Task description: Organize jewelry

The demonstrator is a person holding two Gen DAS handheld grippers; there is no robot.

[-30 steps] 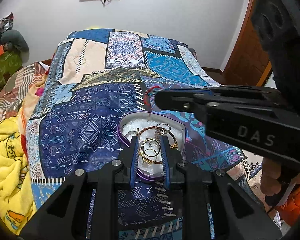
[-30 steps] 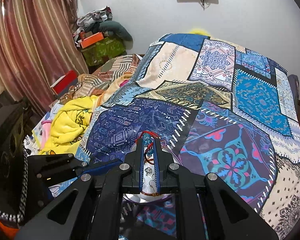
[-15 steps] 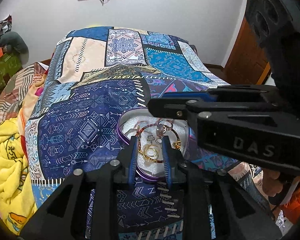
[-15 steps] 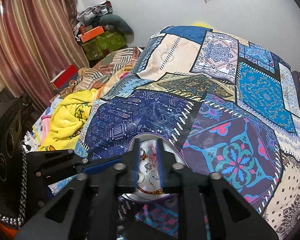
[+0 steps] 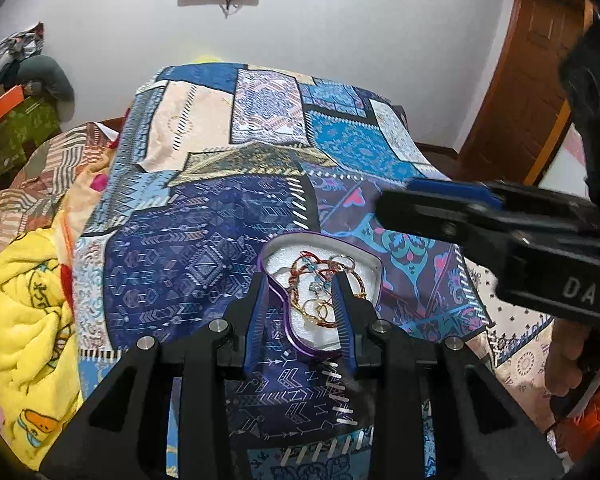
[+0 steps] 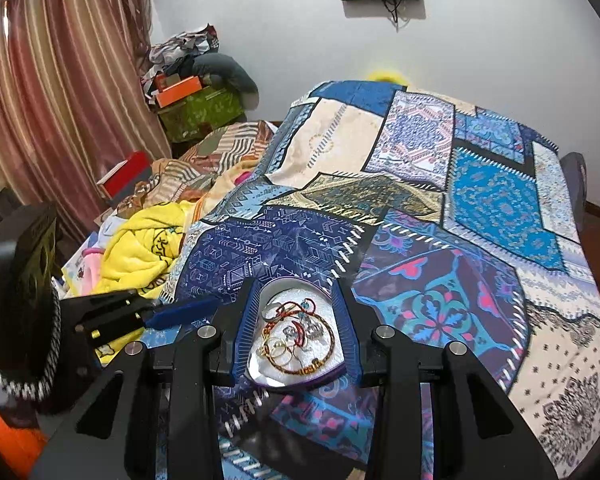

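Note:
A purple heart-shaped jewelry box (image 5: 276,280) with a white lining lies on the patchwork bedspread, also in the right wrist view (image 6: 296,384). It holds a red thread bracelet (image 6: 296,308), gold rings (image 6: 278,350), a bangle (image 6: 320,360) and silver earrings (image 5: 316,286). My left gripper (image 5: 302,280) is open and empty just above the box's near edge. My right gripper (image 6: 296,288) is open and empty, with its fingers on either side of the box. The right gripper also shows in the left wrist view (image 5: 440,200), and the left gripper in the right wrist view (image 6: 180,312).
The patchwork bedspread (image 6: 460,208) covers the bed. A yellow blanket (image 5: 24,312) and striped bedding (image 6: 204,160) lie at the left. Boxes and clothes (image 6: 196,92) are stacked by the curtain. A wooden door (image 5: 532,80) is at the right.
My right gripper has opened and let the red thread bracelet fall into the box, then drawn back. My left gripper has opened wider.

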